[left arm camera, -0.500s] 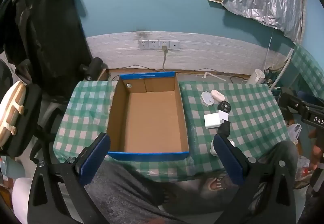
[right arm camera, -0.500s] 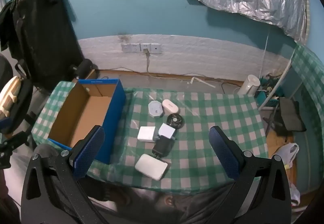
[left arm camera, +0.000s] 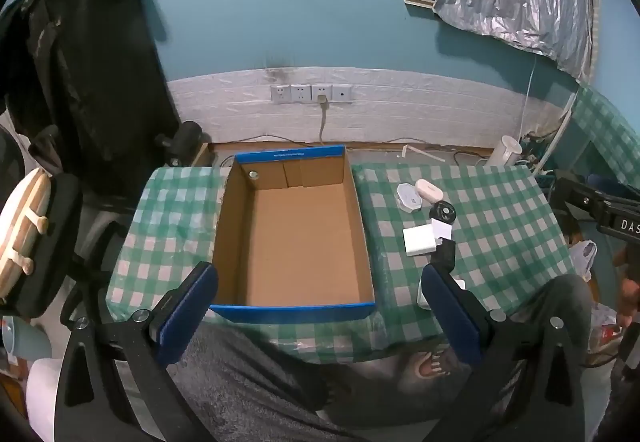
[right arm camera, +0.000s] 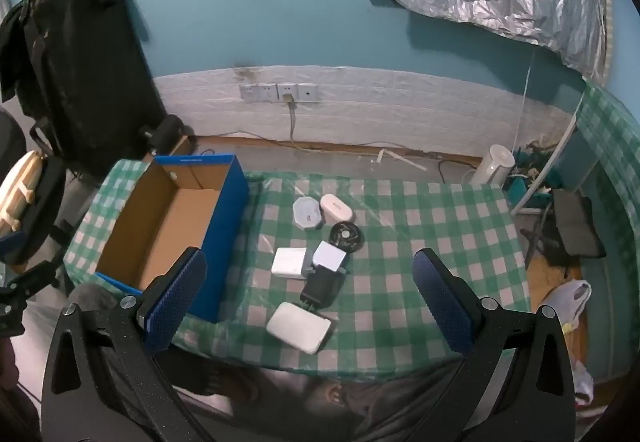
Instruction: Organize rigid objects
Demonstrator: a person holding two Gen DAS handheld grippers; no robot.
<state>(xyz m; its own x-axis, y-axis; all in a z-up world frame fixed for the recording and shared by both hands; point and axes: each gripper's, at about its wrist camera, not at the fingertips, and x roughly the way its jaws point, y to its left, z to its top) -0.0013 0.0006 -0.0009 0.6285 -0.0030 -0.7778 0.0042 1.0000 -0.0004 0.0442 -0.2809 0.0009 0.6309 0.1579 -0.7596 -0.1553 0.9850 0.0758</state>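
Note:
An empty cardboard box with blue sides (left arm camera: 296,238) (right arm camera: 168,226) sits on the green checked table (left arm camera: 500,218) (right arm camera: 420,242). To its right lie several small objects: a white hexagonal case (right arm camera: 307,214), a white oval case (right arm camera: 337,207), a black disc (right arm camera: 346,236), two white chargers (right arm camera: 290,263) (right arm camera: 329,255), a black charger (right arm camera: 322,287) and a white power bank (right arm camera: 299,327). My left gripper (left arm camera: 318,316) hangs open above the box's near edge. My right gripper (right arm camera: 310,300) hangs open above the near objects, holding nothing.
A black coat on a rack (left arm camera: 84,54) stands at the left, a chair with a wooden back (left arm camera: 24,230) beside it. Wall sockets with a cable (left arm camera: 312,93) are behind the table. A white cylinder (right arm camera: 495,164) and clutter sit on the floor at right. The person's lap (left arm camera: 280,382) is below the grippers.

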